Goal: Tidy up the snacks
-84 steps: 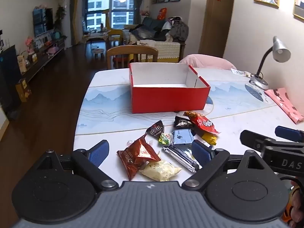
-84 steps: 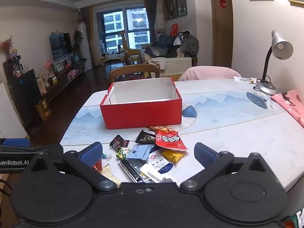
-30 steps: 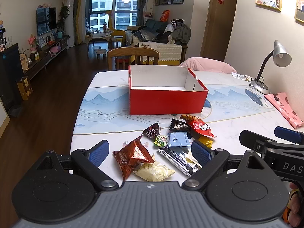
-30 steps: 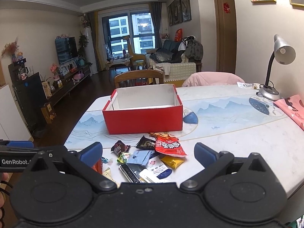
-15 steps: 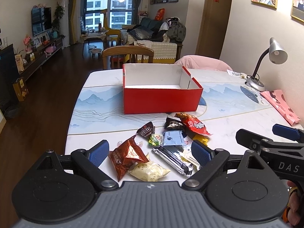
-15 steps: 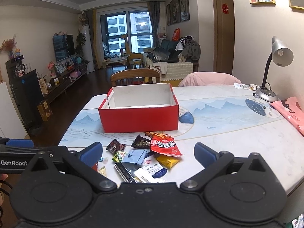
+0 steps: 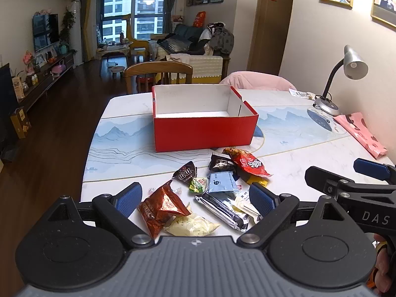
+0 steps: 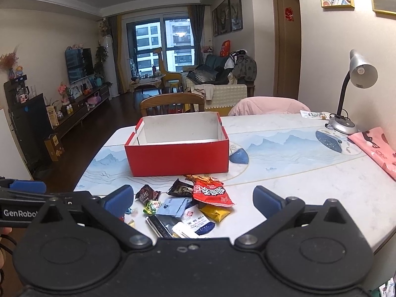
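While snacks (image 7: 212, 188) lie before red box (image 7: 203, 131), left claw (image 7: 195, 199) agape, right claw (image 8: 193, 199) too — both empty.

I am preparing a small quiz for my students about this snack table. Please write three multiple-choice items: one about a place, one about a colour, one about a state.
1. Where do the snack packets lie?
A. inside the box
B. on the table in front of the box
C. on the wooden chair

2. What colour is the outside of the box?
A. red
B. green
C. black

3. What is the state of the left gripper?
A. shut on a packet
B. shut, holding nothing
C. open, holding nothing

Answers:
1 B: the packets are spread on the table, on the near side of the box, and the box's white interior shows nothing in it.
2 A: its front wall is plainly red in both views.
3 C: its blue pads stand far apart above the packets, gripping none. The right gripper is open as well.
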### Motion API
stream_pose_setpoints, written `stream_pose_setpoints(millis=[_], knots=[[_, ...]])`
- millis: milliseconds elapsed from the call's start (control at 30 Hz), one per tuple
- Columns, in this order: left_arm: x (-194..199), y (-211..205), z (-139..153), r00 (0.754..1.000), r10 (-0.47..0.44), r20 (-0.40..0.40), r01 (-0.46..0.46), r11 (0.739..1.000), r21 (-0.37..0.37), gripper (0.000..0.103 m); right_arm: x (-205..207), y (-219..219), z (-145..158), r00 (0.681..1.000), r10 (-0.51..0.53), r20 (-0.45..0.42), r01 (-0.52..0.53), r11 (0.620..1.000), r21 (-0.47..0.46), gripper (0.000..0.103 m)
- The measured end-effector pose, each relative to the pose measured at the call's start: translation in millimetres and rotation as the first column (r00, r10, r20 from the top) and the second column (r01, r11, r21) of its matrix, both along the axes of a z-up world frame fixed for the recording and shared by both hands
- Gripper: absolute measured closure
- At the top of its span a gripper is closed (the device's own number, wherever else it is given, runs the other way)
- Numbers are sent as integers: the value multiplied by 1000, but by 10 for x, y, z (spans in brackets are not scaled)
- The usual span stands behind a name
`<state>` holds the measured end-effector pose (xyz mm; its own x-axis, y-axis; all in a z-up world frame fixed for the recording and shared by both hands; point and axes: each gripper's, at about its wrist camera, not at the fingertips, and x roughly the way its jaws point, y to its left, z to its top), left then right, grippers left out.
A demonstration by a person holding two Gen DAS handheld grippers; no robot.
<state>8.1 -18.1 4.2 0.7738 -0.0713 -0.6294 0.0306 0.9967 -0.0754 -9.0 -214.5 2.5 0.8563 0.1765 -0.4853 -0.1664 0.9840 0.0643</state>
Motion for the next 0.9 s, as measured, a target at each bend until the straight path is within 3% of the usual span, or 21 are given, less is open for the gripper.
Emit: stream_pose_setpoints(millis=[600, 767, 900], knots=[[182, 288, -252, 992, -112, -63, 110, 993, -39, 9, -72, 214, -143, 993, -107, -45, 106, 994, -7, 0], [294, 356, -379, 985, -130, -110, 123, 990, -69, 9, 65, 126, -274, 990, -98, -102, 98, 995, 0, 1], [412, 414, -503, 982, -127, -138, 121, 991, -52, 9, 236, 25, -506, 983, -55, -174, 54, 998, -11, 3]])
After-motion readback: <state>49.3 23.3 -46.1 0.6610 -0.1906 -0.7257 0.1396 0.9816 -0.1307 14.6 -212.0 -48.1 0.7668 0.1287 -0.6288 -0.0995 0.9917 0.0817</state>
